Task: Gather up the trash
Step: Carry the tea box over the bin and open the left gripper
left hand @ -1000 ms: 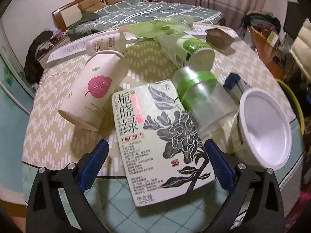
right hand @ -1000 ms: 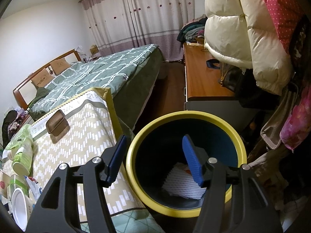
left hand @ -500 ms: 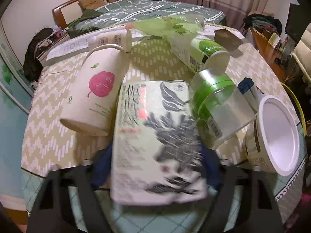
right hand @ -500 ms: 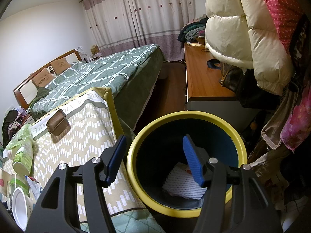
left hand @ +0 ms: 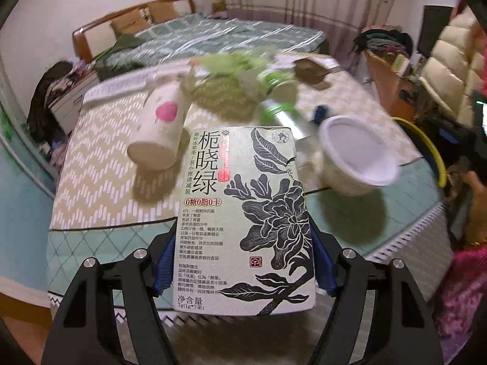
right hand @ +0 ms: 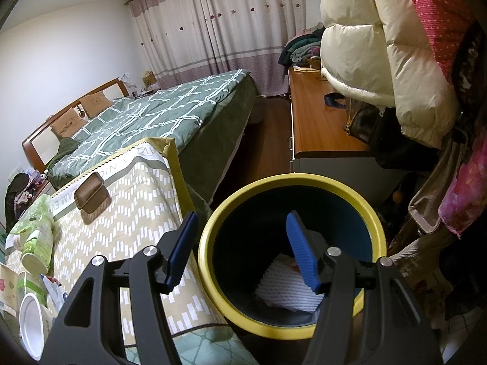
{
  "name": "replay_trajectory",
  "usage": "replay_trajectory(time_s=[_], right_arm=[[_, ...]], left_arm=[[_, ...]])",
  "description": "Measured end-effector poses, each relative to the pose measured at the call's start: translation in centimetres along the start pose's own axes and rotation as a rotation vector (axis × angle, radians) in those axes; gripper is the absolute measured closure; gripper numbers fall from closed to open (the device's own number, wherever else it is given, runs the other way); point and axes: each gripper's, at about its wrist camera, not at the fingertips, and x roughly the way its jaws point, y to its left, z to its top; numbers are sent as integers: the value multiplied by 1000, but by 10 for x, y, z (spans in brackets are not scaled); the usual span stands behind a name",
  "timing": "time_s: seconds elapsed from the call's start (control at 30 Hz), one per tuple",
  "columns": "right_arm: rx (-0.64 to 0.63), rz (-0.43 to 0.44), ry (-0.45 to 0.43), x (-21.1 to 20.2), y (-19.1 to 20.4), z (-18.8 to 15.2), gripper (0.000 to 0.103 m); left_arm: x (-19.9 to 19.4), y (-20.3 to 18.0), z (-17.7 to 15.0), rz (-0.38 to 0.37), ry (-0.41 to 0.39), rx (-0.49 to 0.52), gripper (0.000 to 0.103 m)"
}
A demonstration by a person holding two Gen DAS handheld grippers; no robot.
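My left gripper (left hand: 243, 269) is shut on a pale green tea box (left hand: 246, 213) with black flower print and holds it lifted above the table edge. On the table (left hand: 100, 164) lie a paper cup with a pink leaf (left hand: 159, 127), a clear bottle with green band (left hand: 280, 115) and a white tub (left hand: 357, 155). My right gripper (right hand: 242, 249) is open and empty above the yellow-rimmed trash bin (right hand: 292, 182), which holds white foam netting (right hand: 286, 292).
A brown tray (right hand: 91, 193) and green wrappers (right hand: 33, 213) lie further back on the table. A bed (right hand: 146, 118) stands behind it. A wooden desk (right hand: 319, 121) and hanging coats (right hand: 380, 45) crowd the right side near the bin.
My left gripper has closed on the tea box and lifted it off the table, pulling back. The right gripper has stayed open over the bin.
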Motion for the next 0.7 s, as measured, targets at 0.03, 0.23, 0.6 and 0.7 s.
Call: replay_trajectory(time_s=[0.03, 0.23, 0.6, 0.7], right_arm=[[-1, 1, -2, -2, -2, 0, 45], [-40, -17, -25, -26, -24, -2, 45], [-56, -42, -43, -67, -83, -21, 45], [-54, -60, -52, -73, -95, -19, 45]], left_arm=[[-11, -8, 2, -14, -24, 22, 31], [-39, -55, 25, -108, -112, 124, 31], [10, -208, 92, -302, -90, 292, 31], [29, -245, 102, -327, -70, 315, 31]])
